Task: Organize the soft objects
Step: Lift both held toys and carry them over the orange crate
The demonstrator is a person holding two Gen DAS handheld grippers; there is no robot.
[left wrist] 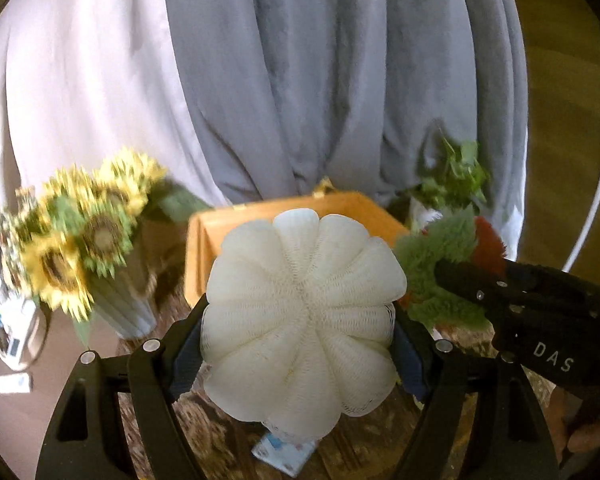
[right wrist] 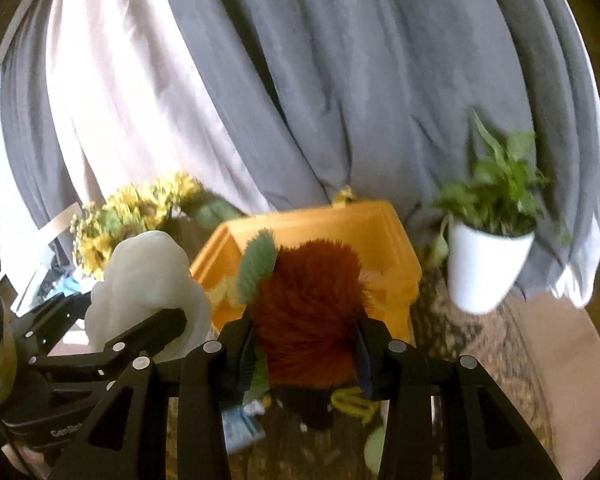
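My left gripper [left wrist: 300, 344] is shut on a white mesh bath sponge [left wrist: 300, 312], held in the air in front of an orange bin [left wrist: 260, 216]. My right gripper [right wrist: 304, 344] is shut on a red furry plush toy with a green leaf [right wrist: 308, 304], also held before the orange bin [right wrist: 340, 220]. The right gripper [left wrist: 452, 276] shows at the right of the left wrist view with the green and red plush [left wrist: 436, 252]. The left gripper [right wrist: 148, 320] with the sponge [right wrist: 148, 280] shows at the left of the right wrist view.
A vase of sunflowers [left wrist: 80, 232] stands left of the bin. A potted green plant in a white pot [right wrist: 488, 264] stands right of it. Grey and white curtains [left wrist: 320, 80] hang behind. A small packet [left wrist: 284, 452] and yellow bits [right wrist: 352, 404] lie on the patterned table.
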